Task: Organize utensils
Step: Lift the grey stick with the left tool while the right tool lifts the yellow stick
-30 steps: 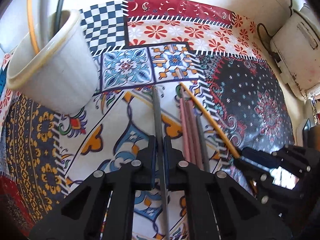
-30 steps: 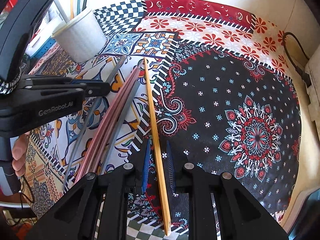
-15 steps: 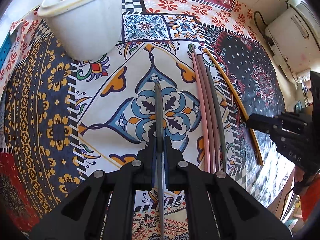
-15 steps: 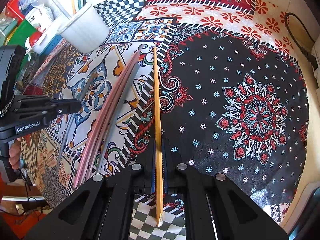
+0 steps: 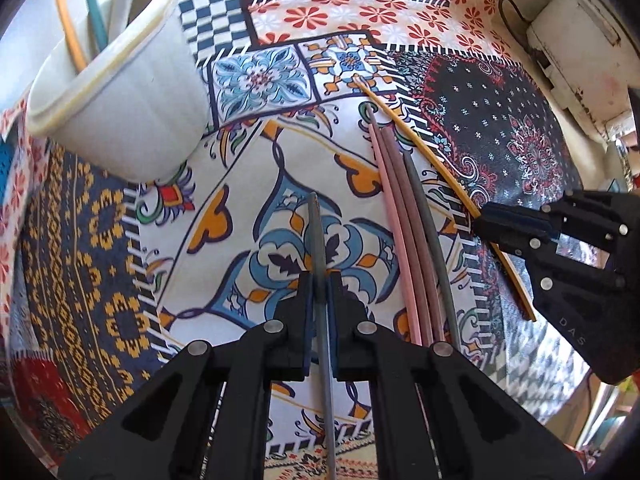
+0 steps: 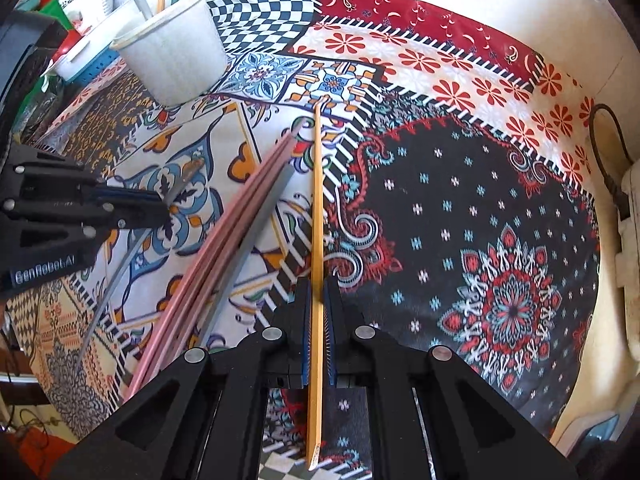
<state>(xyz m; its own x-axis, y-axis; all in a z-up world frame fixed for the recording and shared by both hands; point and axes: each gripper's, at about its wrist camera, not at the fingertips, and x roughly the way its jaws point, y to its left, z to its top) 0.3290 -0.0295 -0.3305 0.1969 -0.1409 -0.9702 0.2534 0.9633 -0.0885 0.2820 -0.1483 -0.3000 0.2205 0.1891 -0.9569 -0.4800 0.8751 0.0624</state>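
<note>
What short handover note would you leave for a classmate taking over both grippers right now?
Left gripper: shut on the grey chopstick.
Right gripper: shut on the yellow chopstick.
White cup: already holds some sticks, stands at the far left.
On the cloth: two pink chopsticks and a dark grey chopstick, side by side.
Left to do: both held sticks to the cup, then those three.
</note>
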